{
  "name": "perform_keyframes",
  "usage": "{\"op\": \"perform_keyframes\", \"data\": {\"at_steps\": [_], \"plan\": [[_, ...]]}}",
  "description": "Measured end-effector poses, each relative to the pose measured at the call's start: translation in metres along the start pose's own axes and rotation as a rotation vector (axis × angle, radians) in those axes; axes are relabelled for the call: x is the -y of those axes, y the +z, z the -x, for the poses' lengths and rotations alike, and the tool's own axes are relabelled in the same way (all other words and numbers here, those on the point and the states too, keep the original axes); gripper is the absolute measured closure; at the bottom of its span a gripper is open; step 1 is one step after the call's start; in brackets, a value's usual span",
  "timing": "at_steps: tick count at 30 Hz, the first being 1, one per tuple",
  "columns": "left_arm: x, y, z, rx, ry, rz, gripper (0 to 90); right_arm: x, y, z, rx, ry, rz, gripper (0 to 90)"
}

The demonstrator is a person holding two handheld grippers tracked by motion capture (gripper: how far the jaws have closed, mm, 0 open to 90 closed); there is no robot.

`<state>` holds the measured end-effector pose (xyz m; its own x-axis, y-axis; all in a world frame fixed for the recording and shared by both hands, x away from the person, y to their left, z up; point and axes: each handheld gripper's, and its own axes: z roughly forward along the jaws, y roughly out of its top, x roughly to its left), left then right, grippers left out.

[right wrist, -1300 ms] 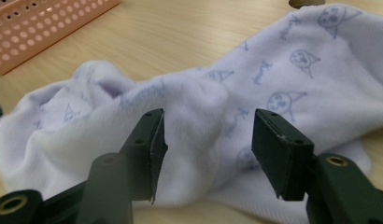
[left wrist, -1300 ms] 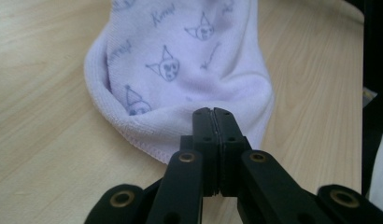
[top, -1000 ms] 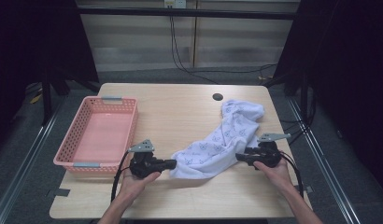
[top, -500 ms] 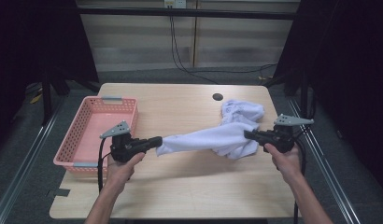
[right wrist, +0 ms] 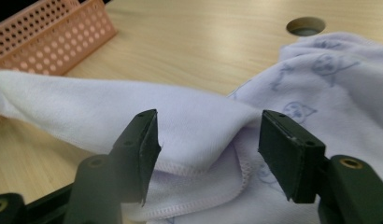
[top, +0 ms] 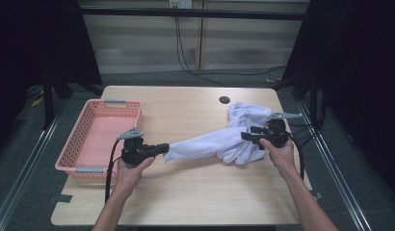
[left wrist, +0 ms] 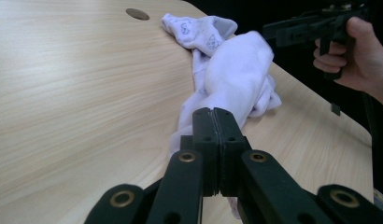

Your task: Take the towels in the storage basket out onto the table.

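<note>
Right gripper [top: 248, 136] jaws just opened, released cloth [top: 210, 143], lifted

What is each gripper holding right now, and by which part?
The left gripper is shut on one end of the white cloth. The right gripper has just opened; its jaws straddle a hemmed fold without pressing.
</note>
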<state>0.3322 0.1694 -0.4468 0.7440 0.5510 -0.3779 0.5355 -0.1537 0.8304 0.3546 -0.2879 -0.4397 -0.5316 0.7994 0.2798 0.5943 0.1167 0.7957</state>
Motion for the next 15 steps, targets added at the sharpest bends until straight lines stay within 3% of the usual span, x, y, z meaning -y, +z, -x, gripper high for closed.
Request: {"op": "perform_keyframes", "data": {"at_steps": [4, 8, 12, 13, 15], "plan": [[0.005, -0.004, 0.002, 0.015, 0.004, -0.009, 89.1, 0.003, -0.011, 0.005, 0.002, 0.001, 0.025, 53.7], [0.008, 0.0, -0.001, 0.006, -0.011, -0.019, 89.0, 0.01, -0.003, 0.005, -0.013, -0.025, 0.008, 60.9], [0.008, 0.005, -0.002, 0.011, -0.013, -0.025, 88.9, 0.01, 0.009, 0.006, -0.016, -0.03, -0.003, 53.4], [0.009, 0.007, -0.003, 0.015, -0.011, -0.028, 88.9, 0.01, 0.02, 0.007, -0.021, -0.032, -0.012, 47.9], [0.009, 0.011, -0.004, 0.015, -0.01, -0.03, 89.0, 0.012, 0.029, 0.008, -0.018, -0.025, -0.016, 49.0]]}}
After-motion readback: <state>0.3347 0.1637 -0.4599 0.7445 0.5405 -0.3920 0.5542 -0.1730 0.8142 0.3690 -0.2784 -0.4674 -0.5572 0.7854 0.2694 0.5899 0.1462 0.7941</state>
